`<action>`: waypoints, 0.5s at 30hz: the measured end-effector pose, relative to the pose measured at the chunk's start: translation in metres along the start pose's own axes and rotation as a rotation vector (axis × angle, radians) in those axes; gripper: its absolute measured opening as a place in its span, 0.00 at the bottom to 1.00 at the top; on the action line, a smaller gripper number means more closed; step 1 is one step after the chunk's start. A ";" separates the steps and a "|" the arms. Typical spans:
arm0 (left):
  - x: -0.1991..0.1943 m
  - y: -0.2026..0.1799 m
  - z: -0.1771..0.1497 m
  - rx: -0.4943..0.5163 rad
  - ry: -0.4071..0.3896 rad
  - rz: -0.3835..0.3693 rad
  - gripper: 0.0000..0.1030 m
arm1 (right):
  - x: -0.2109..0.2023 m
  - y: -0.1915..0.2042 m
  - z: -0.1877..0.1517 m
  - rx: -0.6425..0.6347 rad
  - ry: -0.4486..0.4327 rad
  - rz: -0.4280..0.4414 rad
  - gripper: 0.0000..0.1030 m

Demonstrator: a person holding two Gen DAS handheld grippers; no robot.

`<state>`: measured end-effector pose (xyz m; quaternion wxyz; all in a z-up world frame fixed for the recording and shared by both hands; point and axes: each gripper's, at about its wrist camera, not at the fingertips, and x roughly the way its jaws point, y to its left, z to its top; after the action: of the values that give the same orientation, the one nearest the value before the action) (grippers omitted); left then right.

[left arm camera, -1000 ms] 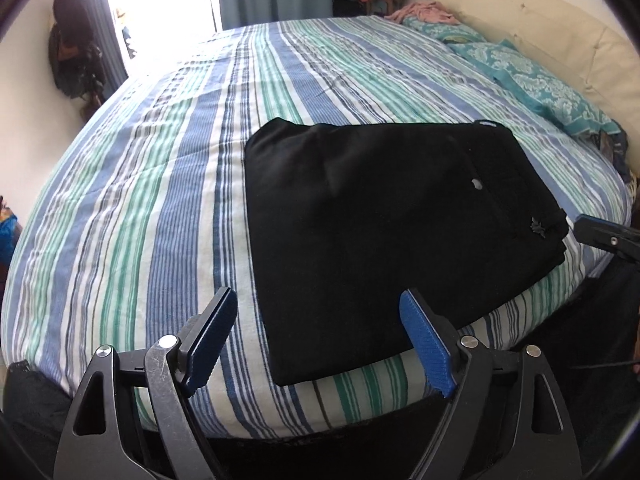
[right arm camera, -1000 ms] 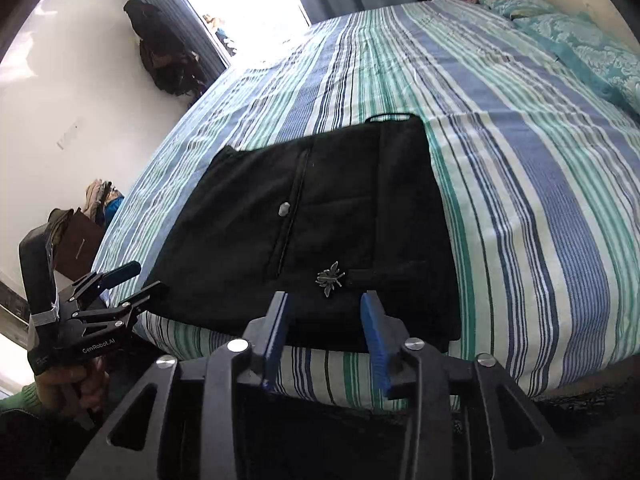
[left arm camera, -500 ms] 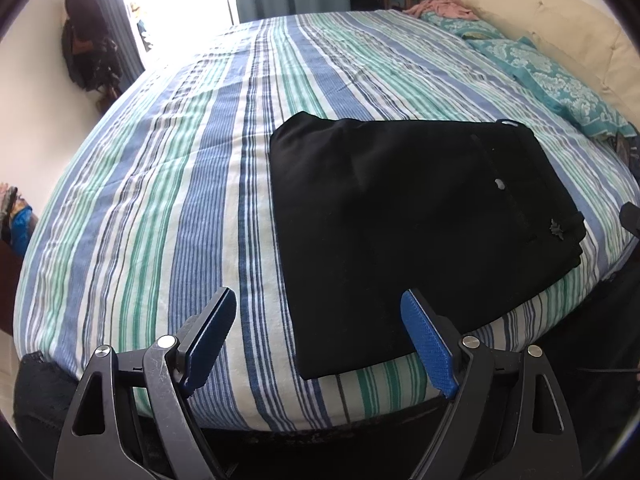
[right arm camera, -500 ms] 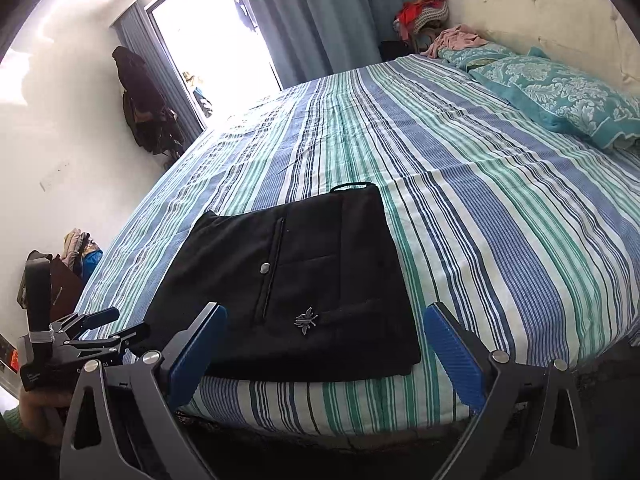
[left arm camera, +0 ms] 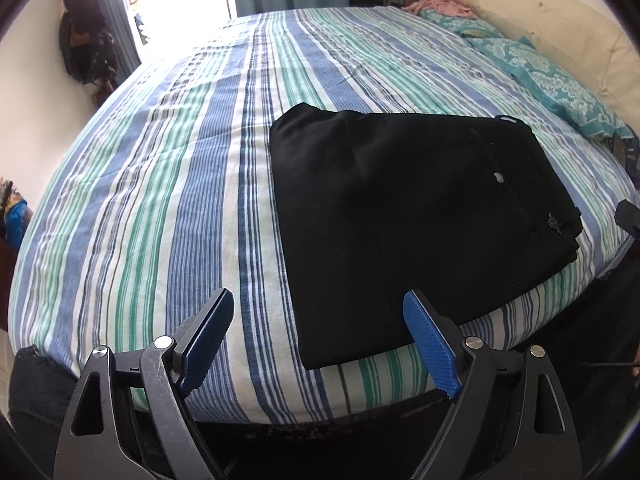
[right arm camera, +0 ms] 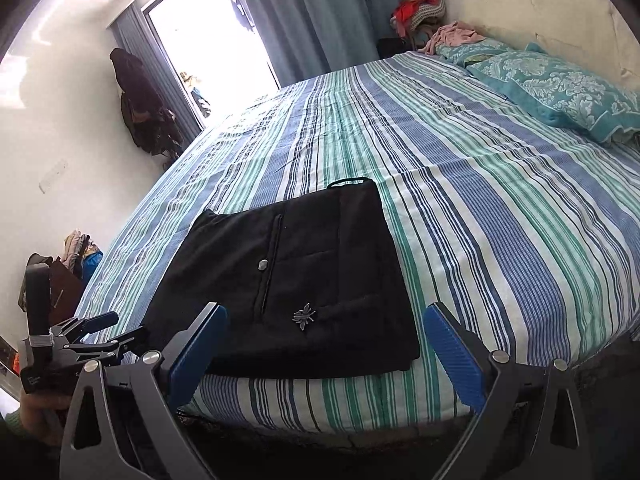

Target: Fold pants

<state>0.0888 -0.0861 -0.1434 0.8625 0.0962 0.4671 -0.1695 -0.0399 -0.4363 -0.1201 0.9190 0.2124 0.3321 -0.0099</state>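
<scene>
Home bedroom: striped bed point(right arm camera: 460, 184), pillows point(right arm camera: 560, 88).

Ahead of the wide-apart blue ribbed pads point(right arm camera: 188, 356) of the black right claw point(right arm camera: 320, 354) lie black folded cloth pants point(right arm camera: 316, 276) on a bed sheet striped blue, green and white point(right arm camera: 460, 208). Farther right sits a teal pillow with white floral print point(right arm camera: 560, 88).

Small white lettering on the left hand-held gripper point(right arm camera: 102, 330) is too blurred to read; nothing else lettered.
</scene>
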 end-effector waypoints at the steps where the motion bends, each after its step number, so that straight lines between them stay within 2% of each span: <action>1: 0.001 0.003 0.000 -0.014 0.006 -0.018 0.87 | 0.000 -0.001 0.000 0.006 0.000 0.003 0.95; 6: 0.013 0.030 0.004 -0.119 0.043 -0.130 0.88 | 0.004 -0.017 0.001 0.091 0.009 0.046 0.95; 9: 0.025 0.055 0.014 -0.195 0.070 -0.244 0.88 | 0.015 -0.041 0.009 0.199 0.039 0.142 0.96; 12: 0.051 0.077 0.030 -0.280 0.144 -0.326 0.87 | 0.046 -0.073 0.030 0.279 0.155 0.260 0.96; 15: 0.074 0.085 0.046 -0.328 0.193 -0.408 0.87 | 0.081 -0.101 0.051 0.297 0.258 0.304 0.96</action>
<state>0.1940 -0.0377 -0.1802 0.7660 -0.1249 0.5782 -0.2518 0.0383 -0.5384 -0.1736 0.8188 0.3921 0.4056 0.1067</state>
